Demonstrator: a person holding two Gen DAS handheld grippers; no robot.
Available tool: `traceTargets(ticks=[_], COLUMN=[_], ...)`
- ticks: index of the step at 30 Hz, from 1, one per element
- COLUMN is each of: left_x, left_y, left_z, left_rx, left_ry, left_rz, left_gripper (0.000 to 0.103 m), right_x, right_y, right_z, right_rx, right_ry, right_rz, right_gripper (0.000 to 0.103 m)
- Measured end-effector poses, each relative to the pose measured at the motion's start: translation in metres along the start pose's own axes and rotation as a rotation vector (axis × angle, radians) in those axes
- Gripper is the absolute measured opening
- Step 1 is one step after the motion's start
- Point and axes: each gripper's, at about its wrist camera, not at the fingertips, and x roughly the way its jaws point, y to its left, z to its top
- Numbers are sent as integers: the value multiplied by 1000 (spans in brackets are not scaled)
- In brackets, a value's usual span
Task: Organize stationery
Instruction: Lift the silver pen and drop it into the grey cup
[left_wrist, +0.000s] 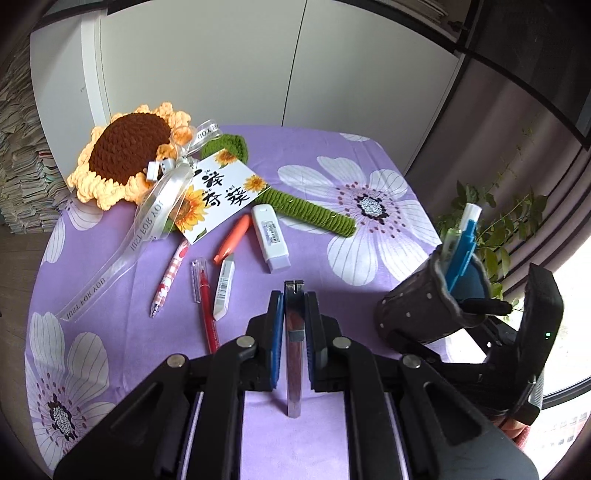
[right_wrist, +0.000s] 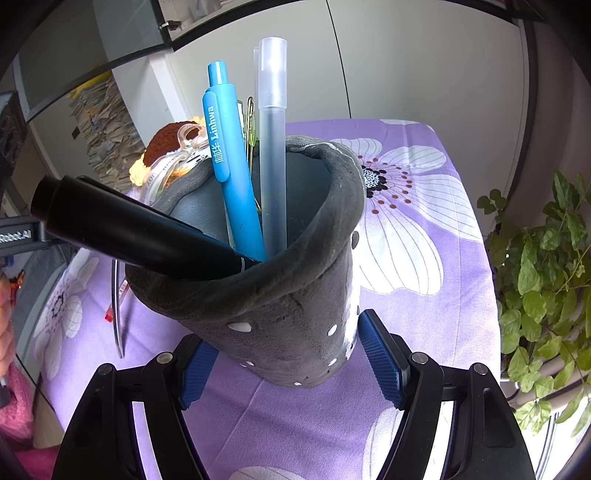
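- The left gripper (left_wrist: 294, 295) is clamped on a flat, mirror-bright metal utility knife (left_wrist: 294, 332); the blue ribbed pads are pressed against both of its faces, and the knife is held above the surface.
- The right gripper (right_wrist: 284, 354) is closed on the lower body of the holder (right_wrist: 295, 314), with a blue textured pad pressed against each side.
- The holder is a soft, matte dark grey felt-like cup with small white dots and a thick rolled rim; it is tilted in the grip.
- Inside the holder are seen a glossy blue click pen (right_wrist: 229, 162), a frosted translucent capped pen (right_wrist: 272, 147), a thin green translucent item (right_wrist: 251, 125) and a black marker (right_wrist: 122, 225) leaning over the rim.
- The surface (left_wrist: 314, 147) is covered by a smooth purple cloth printed with white flowers.
- Lying loose on the cloth are a red gel pen (left_wrist: 205, 299), a pink checked pen (left_wrist: 170, 280), a white barcoded eraser stick (left_wrist: 224, 290), an orange carrot-shaped pen (left_wrist: 232, 238) and a white correction tape (left_wrist: 270, 238).
- A crocheted sunflower (left_wrist: 125, 158) with a green yarn stem, a clear ribbon and a printed card rests behind them.
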Motion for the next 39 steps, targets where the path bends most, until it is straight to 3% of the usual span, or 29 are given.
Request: traceTargets(ticks=[9, 16, 21, 31, 39], left_x=[-47, -92, -89, -33, -8], left_y=[-38, -75, -101, -112, -104], left_z=[20, 45, 49, 38, 25], left_rx=[75, 142, 207, 264, 250], left_ry=[-114, -285, -347, -220, -127], left_rz=[-107, -192, -185, -129, -122], left_gripper=[9, 9, 9, 9, 9], right_x=[0, 0, 0, 1, 1], right_y=[0, 0, 0, 0, 1], right_z=[0, 0, 0, 0, -1], right_rx=[0, 0, 1, 2, 3], right_ry=[0, 1, 1, 1, 1], right_rz=[1, 1, 2, 3, 4], right_gripper=[74, 74, 74, 74, 74])
